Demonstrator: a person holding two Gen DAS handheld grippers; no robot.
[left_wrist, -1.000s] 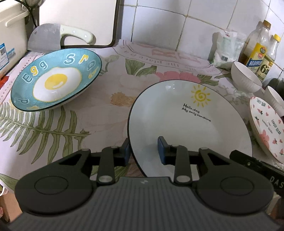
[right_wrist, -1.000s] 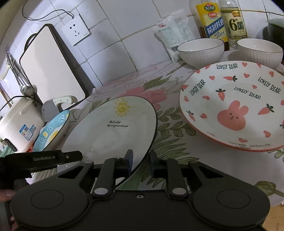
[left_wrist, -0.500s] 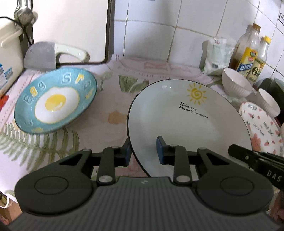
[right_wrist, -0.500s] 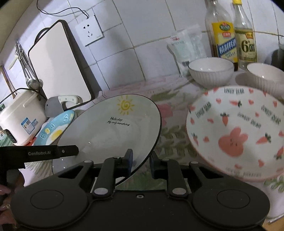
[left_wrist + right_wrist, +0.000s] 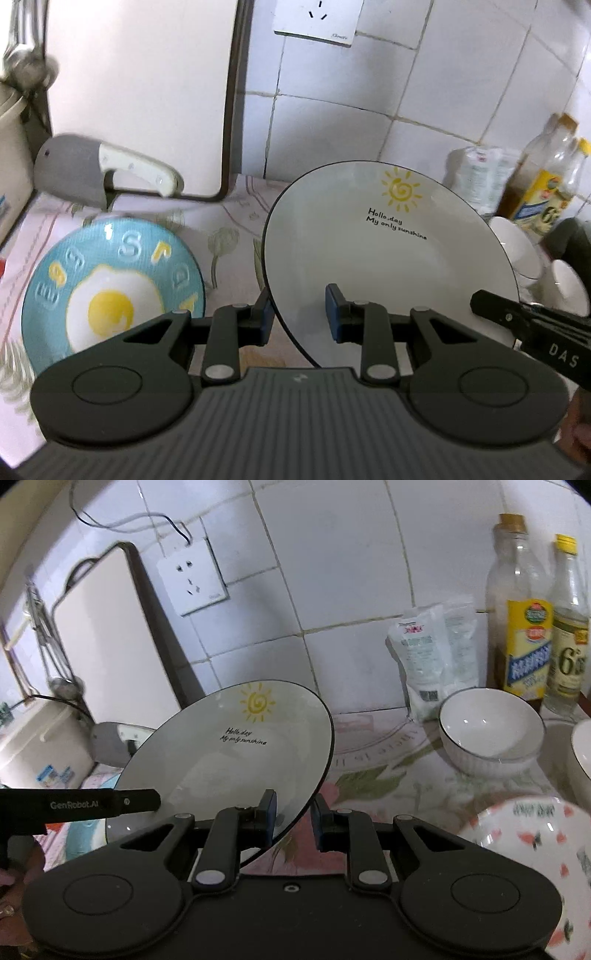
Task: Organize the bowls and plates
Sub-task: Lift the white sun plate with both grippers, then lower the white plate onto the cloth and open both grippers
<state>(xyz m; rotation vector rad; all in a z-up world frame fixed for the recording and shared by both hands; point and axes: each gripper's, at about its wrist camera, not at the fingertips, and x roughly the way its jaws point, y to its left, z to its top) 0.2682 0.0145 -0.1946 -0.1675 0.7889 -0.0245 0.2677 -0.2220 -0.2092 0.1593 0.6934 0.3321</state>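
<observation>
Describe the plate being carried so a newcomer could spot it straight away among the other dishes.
Start at the white cutting board leaning on the tiled wall; in front of it, above the floral cloth, both tongs clamp one white plate by its rim. Unlike the blue fried-egg plate beside it and the pink-patterned plate, it has a thin black edge, a yellow sun and "My only sunshine".

Both views are lit softly and evenly, rather dim, with a cool cast on the wall tiles [image 5: 354, 565]. Straight lines are bent by the fisheye lens, and the right view's corners are cut off in black. Motion blur is seen on the bottles [image 5: 546, 181] and the rabbit plate [image 5: 532, 864]. Small glints are caught on the white bowl [image 5: 491, 734]. The sun plate [image 5: 388, 254] is kept sharp.
</observation>
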